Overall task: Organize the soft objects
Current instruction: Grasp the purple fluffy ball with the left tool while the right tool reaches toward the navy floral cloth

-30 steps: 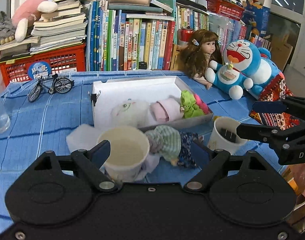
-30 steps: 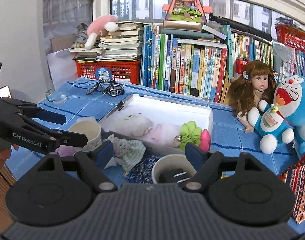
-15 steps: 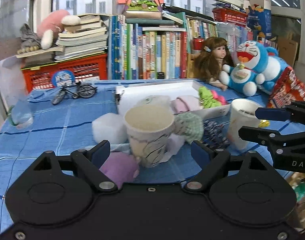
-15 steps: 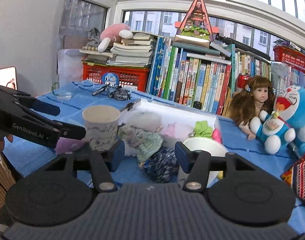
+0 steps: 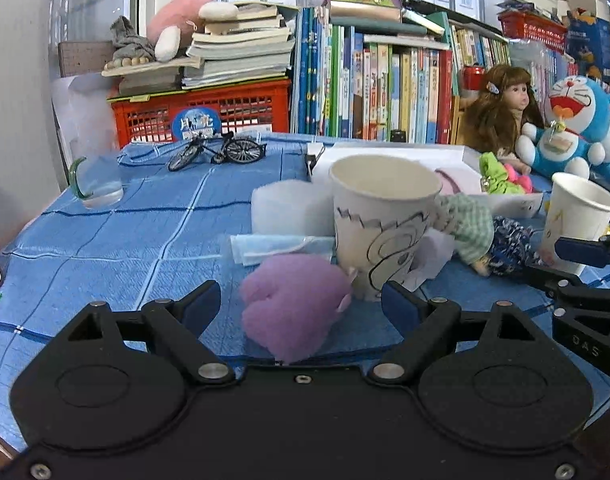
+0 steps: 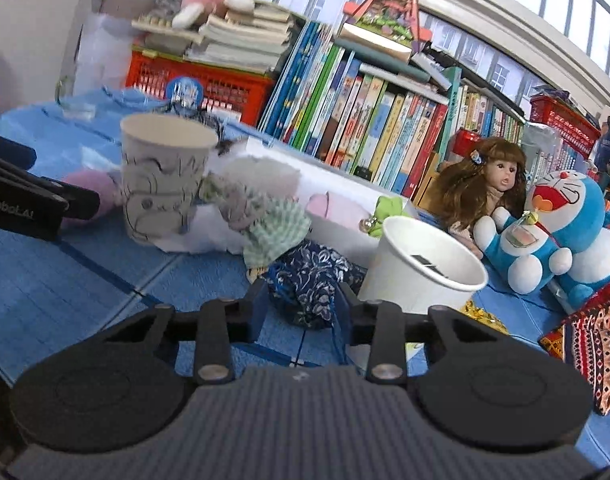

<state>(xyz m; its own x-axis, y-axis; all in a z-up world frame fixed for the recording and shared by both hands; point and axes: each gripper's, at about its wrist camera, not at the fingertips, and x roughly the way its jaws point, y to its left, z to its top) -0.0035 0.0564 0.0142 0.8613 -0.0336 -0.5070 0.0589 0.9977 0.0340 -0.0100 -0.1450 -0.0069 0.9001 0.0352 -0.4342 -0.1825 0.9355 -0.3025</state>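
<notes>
Several soft toys are already stowed in the shallow white cardboard box [image 5: 389,156]. In front of it, the right gripper [image 6: 301,308] is being closed around the dark blue floral fabric bundle [image 6: 309,280]; the left gripper [image 5: 301,304] is held released around the fluffy purple plush [image 5: 293,304].

Left gripper [image 5: 301,304] is held low, pitched slightly down, jaws spread wide. Right gripper [image 6: 303,308] is likewise angled down, jaws closing, roughly half-narrowed; contact by the pads cannot be confirmed.
</notes>
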